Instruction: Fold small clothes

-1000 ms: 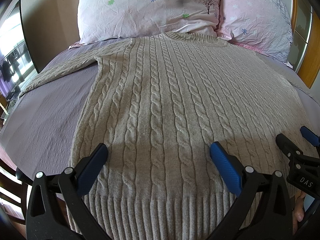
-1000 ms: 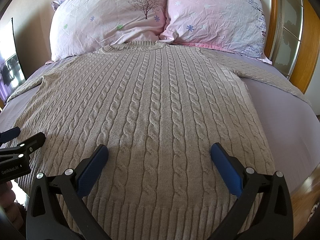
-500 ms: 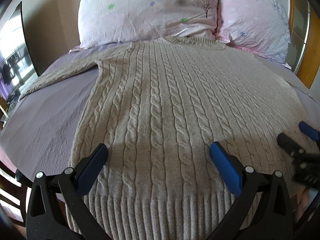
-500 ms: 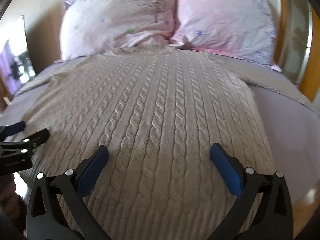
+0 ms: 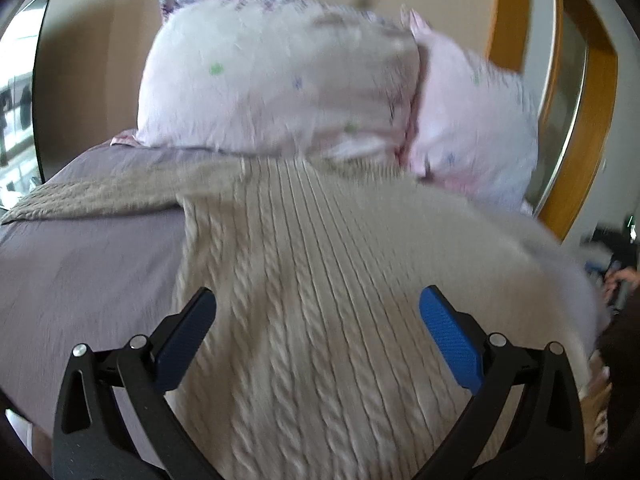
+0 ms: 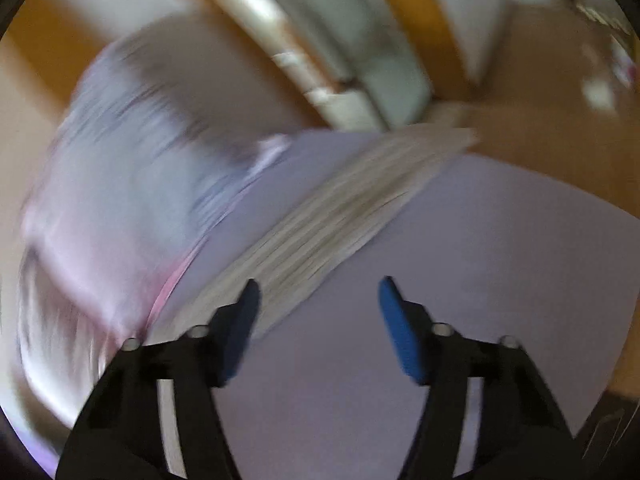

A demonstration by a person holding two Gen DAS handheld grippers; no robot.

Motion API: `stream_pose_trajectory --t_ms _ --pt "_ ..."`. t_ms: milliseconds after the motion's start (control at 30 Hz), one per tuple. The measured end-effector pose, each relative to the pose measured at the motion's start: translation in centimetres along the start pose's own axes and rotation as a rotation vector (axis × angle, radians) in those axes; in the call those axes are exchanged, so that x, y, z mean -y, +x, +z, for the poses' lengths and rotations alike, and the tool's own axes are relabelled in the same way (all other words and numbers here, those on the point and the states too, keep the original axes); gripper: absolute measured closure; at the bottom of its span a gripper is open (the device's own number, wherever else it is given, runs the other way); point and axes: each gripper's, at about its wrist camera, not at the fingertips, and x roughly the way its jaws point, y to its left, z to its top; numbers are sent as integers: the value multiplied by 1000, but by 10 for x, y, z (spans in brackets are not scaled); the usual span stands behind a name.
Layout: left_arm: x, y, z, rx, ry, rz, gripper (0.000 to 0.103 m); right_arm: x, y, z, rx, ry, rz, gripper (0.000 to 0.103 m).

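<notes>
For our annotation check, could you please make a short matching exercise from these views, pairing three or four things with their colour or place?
Things:
1. sweater
2. bedsheet
3. pillows
4. left gripper fingertip pads

Descriptions:
A. blue
B. pale pink, at the head of the bed
C. beige cable knit
D. plain mauve, under the garment

Pairs: 1-C, 2-D, 3-B, 4-A

Bare lilac bedsheet lies open left of the beige cable-knit sweater. Two pale pink pillows block the far side.
</notes>
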Motion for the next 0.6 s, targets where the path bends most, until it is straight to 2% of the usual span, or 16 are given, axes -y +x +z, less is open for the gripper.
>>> stream_pose_trajectory --t_ms 133,300,367,400,433,500,600 --pt "-28 11 21 12 -63 -3 2 28 36 36 -19 142 -64 49" --pt "-70 16 40 31 -151 49 2 41 59 53 25 207 -51 62" --pt "-81 13 43 44 -181 73 2 43 68 52 39 231 -44 86" --pt "-92 16 48 46 -204 99 2 46 74 54 40 246 -41 92" --pt "-98 13 48 50 -218 109 2 47 80 56 44 248 -26 93" --pt "-113 11 49 56 -249 127 2 43 72 56 64 221 -31 94" --pt "-141 7 50 90 -320 126 2 -14 44 43 158 2 23 94"
